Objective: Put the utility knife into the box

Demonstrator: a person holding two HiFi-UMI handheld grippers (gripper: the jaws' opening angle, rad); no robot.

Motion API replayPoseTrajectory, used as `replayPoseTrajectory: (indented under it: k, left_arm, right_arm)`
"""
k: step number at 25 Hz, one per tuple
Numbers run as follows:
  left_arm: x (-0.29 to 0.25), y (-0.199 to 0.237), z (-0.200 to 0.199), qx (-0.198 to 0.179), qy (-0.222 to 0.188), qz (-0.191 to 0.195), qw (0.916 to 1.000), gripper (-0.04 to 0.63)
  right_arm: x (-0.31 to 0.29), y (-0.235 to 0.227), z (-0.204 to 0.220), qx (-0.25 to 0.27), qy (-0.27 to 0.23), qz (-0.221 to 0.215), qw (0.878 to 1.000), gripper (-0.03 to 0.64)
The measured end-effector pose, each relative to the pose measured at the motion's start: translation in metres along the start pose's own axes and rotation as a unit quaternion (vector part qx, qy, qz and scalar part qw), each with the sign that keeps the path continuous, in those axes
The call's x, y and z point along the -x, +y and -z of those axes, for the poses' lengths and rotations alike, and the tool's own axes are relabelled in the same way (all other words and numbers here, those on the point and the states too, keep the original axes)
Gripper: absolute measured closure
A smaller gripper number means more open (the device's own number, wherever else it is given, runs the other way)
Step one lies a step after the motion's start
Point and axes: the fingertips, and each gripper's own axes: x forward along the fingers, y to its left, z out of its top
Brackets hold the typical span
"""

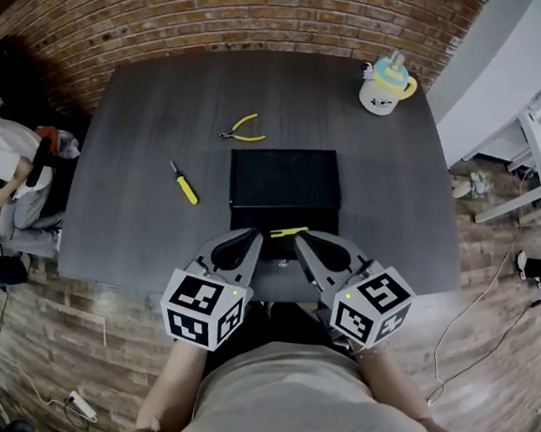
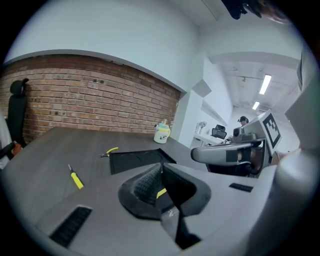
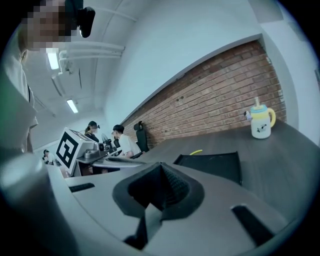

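Observation:
The yellow utility knife point(image 1: 288, 232) lies on the black surface at the near end of the black box point(image 1: 283, 176), close to the table's front edge. My left gripper point(image 1: 254, 238) sits just left of the knife and my right gripper point(image 1: 301, 244) just under its right end. Both have their jaws together with nothing between them. In the left gripper view a sliver of the knife point(image 2: 161, 193) shows through the gap below the shut left gripper point(image 2: 161, 168), with the box point(image 2: 137, 161) beyond. The right gripper point(image 3: 160, 169) is shut too, the box point(image 3: 212, 165) ahead of it.
Yellow-handled pliers point(image 1: 242, 130) lie behind the box and a yellow screwdriver point(image 1: 185, 185) to its left. A lidded mug point(image 1: 387, 84) stands at the far right corner. A brick wall runs behind the dark table point(image 1: 139, 105). A person point(image 1: 2, 168) sits off the table's left side.

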Motion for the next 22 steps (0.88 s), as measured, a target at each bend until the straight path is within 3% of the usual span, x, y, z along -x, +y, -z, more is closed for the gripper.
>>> replayPoseTrajectory:
  k: [8, 22]
  left_arm:
    - [0.019, -0.001, 0.008, 0.023, -0.022, -0.012, 0.9994, 0.566]
    - [0.030, 0.009, 0.026, 0.027, 0.004, -0.012, 0.9996, 0.566]
  right_arm:
    - [-0.013, 0.019, 0.008, 0.017, 0.024, -0.025, 0.999, 0.609]
    - [-0.026, 0.045, 0.029, 0.019, 0.049, -0.030, 0.998, 0.609]
